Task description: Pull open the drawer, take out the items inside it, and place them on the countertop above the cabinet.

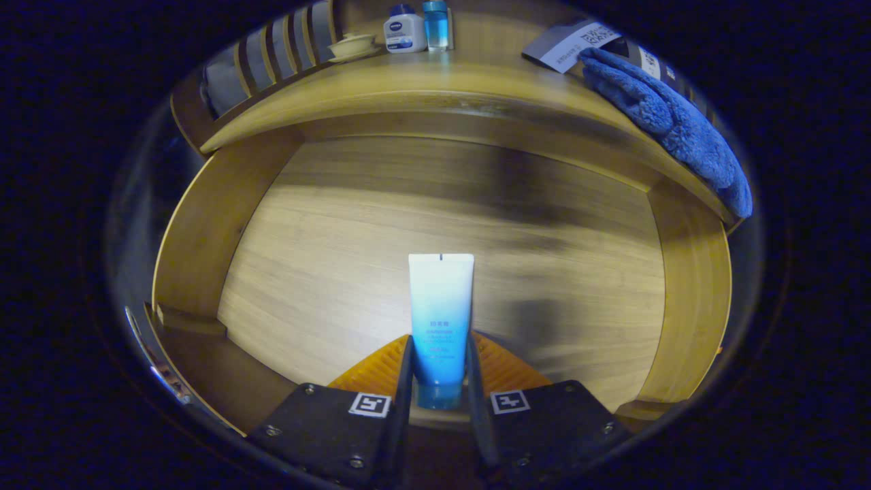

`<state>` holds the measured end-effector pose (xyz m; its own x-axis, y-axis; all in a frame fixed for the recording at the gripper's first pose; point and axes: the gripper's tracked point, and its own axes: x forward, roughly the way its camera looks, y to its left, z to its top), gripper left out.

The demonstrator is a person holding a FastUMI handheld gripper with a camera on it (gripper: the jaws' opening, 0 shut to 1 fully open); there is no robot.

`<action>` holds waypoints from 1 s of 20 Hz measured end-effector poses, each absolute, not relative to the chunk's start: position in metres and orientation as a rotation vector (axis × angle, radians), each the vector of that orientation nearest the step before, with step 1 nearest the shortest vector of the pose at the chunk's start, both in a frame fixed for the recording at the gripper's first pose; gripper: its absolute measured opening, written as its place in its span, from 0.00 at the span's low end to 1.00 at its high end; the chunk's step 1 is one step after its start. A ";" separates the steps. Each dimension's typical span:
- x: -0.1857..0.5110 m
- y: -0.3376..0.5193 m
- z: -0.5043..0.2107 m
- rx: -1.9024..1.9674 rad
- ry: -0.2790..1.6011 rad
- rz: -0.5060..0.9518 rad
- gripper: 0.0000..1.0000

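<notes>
Down at the near end, the gripper has its two fingers clamped on the tube, one pressing each side of its lower part, right by the cap end. The jaws are closed tight on it, no gap to either side. The tube stands up from between the fingers and points away, pale at its flat far end and turning deeper blue toward the cap.

Under and beyond it lies the open drawer, seen from above. Its wooden floor spreads wide left and right of the tube, and a dark, soft shadow runs across the far part of the floor. The side walls curve up on the left and on the right. A strip of bright metal shows at the near left, outside the drawer's corner; what it is, I cannot tell.

Past the drawer's far edge comes the countertop, the same warm wood. Far right on it, a blue towel is draped along the front edge, with a dark box just behind it, touching or nearly so. Far left of middle, at the back of the top, three things sit close together: a small pale cup, a white bottle with a blue cap, and a clear blue bottle. Left of those, slatted rails rise at the end of the top.
</notes>
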<state>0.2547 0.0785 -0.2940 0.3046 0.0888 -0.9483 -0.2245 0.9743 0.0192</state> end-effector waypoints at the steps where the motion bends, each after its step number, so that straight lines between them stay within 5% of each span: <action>1: 0.256 0.080 -0.291 -0.127 1.228 0.208 0.39; 11: 0.258 0.102 -0.207 0.026 1.084 0.282 0.39; 20: 0.337 0.109 -0.153 0.121 0.927 0.226 0.39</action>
